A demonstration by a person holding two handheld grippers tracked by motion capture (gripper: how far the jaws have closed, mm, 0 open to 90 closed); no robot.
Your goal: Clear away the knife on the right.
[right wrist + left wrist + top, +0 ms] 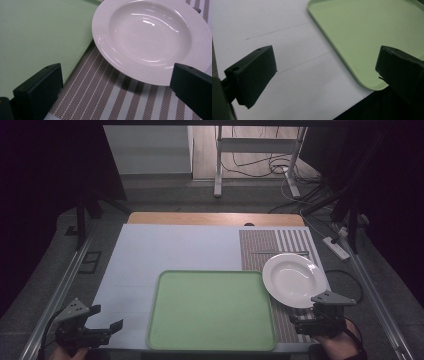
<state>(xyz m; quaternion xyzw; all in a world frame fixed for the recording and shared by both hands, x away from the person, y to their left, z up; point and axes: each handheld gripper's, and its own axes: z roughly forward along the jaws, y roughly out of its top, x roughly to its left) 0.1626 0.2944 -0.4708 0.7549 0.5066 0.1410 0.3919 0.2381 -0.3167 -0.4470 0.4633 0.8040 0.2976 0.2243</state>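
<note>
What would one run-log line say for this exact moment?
left gripper: open, empty | right gripper: open, near white plate | plate: on striped mat, beside green tray

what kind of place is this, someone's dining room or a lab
Probably a lab or recording workspace, not a home: a table holding just a green tray and white plate, dark curtains at the sides, and cables trailing across the floor behind.

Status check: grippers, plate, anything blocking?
Left gripper open, empty. Right gripper open, just short of white plate on striped mat. Green tray beside it; path clear.

Utensil (280, 252) on striped placemat (257, 247), white sheet (175, 247).
</note>
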